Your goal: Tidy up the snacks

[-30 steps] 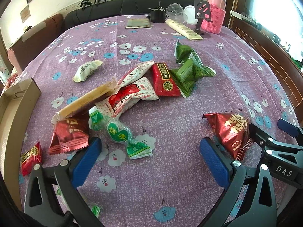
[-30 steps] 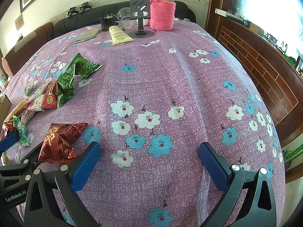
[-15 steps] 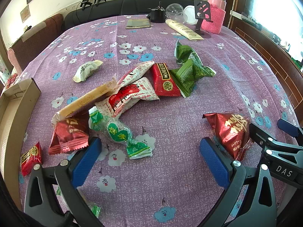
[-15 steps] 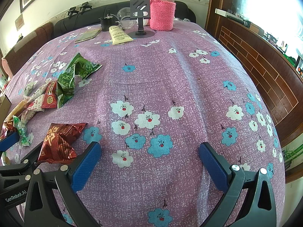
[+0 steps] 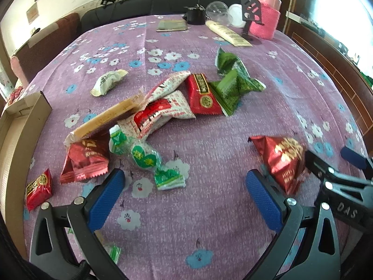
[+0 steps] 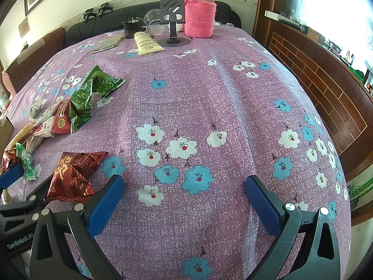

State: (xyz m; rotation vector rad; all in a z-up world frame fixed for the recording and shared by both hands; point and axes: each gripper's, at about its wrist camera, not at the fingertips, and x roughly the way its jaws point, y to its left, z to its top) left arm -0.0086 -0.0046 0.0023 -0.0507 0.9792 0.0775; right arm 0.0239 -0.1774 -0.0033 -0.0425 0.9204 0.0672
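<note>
Several snack packets lie on the purple flowered tablecloth: green packets, a red packet, red-and-white packets, a long biscuit pack, a green candy, a dark red packet and a pale packet. A crinkled dark red packet lies between the grippers and shows in the right wrist view. My left gripper is open and empty above the cloth. My right gripper is open and empty over bare cloth.
A cardboard box sits at the left table edge with a small red packet beside it. At the far end stand a pink-sleeved flask, a black phone stand, a cream tube and clear cups.
The dark red packet between the grippers looks slightly blurred now, as if the left gripper has shifted a little. Otherwise nothing has visibly changed.
</note>
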